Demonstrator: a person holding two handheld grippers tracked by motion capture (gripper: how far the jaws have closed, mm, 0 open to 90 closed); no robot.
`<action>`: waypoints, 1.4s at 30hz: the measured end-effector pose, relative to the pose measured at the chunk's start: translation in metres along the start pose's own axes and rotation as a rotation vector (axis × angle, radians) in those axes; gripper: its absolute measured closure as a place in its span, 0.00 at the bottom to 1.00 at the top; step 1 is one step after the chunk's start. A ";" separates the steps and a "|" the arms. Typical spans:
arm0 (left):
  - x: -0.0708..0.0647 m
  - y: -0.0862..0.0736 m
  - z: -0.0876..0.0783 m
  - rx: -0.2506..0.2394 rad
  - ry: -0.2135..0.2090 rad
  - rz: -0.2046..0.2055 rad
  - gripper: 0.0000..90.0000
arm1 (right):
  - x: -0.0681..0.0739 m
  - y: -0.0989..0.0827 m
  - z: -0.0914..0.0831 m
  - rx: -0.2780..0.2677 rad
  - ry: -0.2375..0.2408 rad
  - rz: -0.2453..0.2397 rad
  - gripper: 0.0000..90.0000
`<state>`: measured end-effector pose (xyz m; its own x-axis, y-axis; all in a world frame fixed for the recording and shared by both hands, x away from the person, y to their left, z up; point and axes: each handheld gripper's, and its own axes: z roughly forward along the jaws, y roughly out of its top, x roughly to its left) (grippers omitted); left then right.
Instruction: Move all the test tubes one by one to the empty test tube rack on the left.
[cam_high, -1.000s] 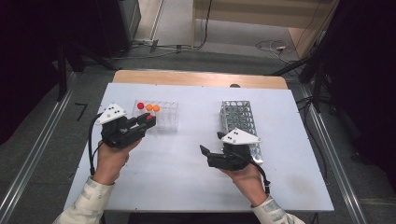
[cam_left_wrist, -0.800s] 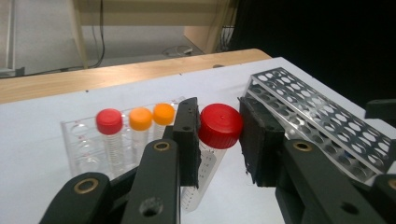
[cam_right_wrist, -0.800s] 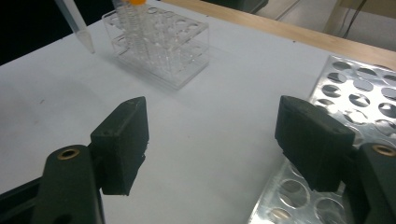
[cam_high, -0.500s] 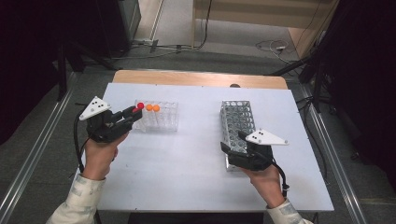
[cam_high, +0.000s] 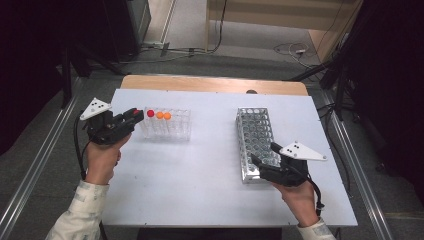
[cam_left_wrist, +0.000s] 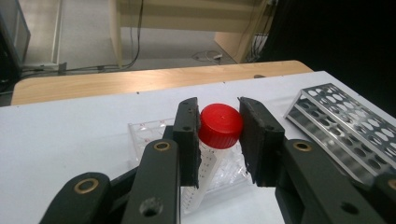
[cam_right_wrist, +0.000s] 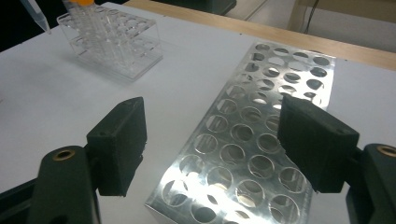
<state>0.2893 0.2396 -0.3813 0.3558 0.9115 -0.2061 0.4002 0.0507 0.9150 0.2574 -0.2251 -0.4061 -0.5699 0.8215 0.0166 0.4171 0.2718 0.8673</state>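
My left gripper (cam_high: 134, 116) is at the left end of a clear tube rack (cam_high: 175, 131) and is shut on a red-capped tube (cam_left_wrist: 220, 125). The tube's clear body slants down between the pads (cam_left_wrist: 189, 140). In that rack stand another red-capped tube (cam_high: 150, 113) and two orange-capped tubes (cam_high: 163, 115). My right gripper (cam_high: 265, 154) hangs open over the near end of a perforated metal rack (cam_high: 254, 132). Nothing lies between its jaws, and the rack's round holes (cam_right_wrist: 233, 135) show below them.
The white table (cam_high: 200, 185) has a wooden strip (cam_high: 210, 84) along its far edge. Beyond it are floor cables and a wooden cabinet. Metal rails run down both sides. The clear rack (cam_right_wrist: 112, 42) stands well left of the metal rack.
My left hand has shifted left with the tube and now points at the clear rack's end. My right hand has moved right, from the table's middle to the metal rack's near end.
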 end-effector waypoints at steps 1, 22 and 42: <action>0.001 0.001 0.000 -0.004 0.004 -0.003 0.77 | -0.002 -0.001 -0.001 0.000 -0.004 0.000 0.25; 0.008 0.023 0.017 -0.019 0.078 0.004 0.78 | -0.029 -0.025 -0.025 0.012 -0.066 0.046 0.25; 0.007 0.018 0.033 -0.012 0.110 0.026 0.78 | -0.031 -0.027 -0.025 0.019 -0.070 0.047 0.25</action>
<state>0.3266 0.2334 -0.3772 0.2708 0.9519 -0.1436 0.3814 0.0309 0.9239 0.2463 -0.2704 -0.4175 -0.4984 0.8667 0.0216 0.4557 0.2407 0.8570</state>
